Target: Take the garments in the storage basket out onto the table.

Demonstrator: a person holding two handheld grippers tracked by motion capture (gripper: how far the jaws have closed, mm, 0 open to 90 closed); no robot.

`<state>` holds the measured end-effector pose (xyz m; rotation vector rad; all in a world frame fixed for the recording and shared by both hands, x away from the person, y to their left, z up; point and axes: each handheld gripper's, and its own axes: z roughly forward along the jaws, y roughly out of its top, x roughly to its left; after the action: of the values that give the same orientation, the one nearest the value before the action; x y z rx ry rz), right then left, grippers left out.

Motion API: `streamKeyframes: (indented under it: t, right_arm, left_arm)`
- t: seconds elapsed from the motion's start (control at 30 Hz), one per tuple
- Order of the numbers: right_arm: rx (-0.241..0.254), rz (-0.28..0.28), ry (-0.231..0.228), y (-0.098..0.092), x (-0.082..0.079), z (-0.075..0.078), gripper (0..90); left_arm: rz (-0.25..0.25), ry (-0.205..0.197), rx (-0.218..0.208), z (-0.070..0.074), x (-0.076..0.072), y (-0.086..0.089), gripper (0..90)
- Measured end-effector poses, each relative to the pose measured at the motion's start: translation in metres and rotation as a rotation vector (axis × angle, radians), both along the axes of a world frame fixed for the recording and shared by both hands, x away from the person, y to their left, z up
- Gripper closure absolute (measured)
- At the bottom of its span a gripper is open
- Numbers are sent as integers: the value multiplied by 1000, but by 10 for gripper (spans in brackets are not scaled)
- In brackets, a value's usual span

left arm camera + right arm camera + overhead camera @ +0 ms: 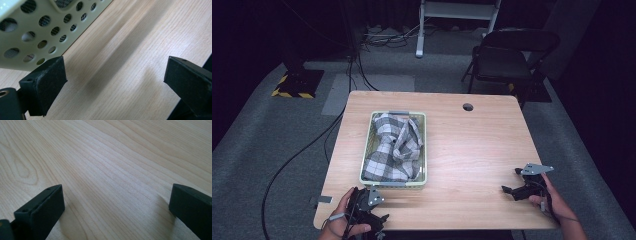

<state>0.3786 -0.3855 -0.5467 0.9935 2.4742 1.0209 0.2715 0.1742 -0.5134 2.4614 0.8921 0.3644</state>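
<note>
So the biggest thing here is the wooden table (472, 150), light grain, with a small dark round hole near its far edge. On it sits a pale green plastic basket (422, 150), rectangular, walls punched with round holes, a grey handle strip at each short end. Stuffed inside is a grey and white checked cloth (394, 147), crumpled, heaped up over the rim on the far side. No brand, label or writing that I can read on any of it.

The left gripper (379, 220) is just in front of the basket's near wall; that perforated wall sits right beside one finger (45, 85). Jaws spread wide, nothing between them. The right gripper (511, 181) is well apart from the basket, gaping wide over bare wood.
</note>
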Motion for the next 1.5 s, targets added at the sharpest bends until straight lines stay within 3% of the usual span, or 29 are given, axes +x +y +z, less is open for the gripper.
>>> streamKeyframes:
  t: [0.43, 0.53, 1.07, 1.5]
  right_arm:
    - [0, 0, 0, 0, 0, 0, 0]
    - [0, 1, 0, 0, 0, 0, 0]
    - [0, 0, 0, 0, 0, 0, 0]
    - [0, -1, 0, 0, 0, 0, 0]
  left_arm:
    - [-28, -1, 11, 10, -5, -7, 43]
    - [-40, 4, -5, 14, -7, -9, 50]
    - [-65, -37, -48, 30, -12, -19, 53]
    - [-86, -74, -55, 43, -13, -29, 54]
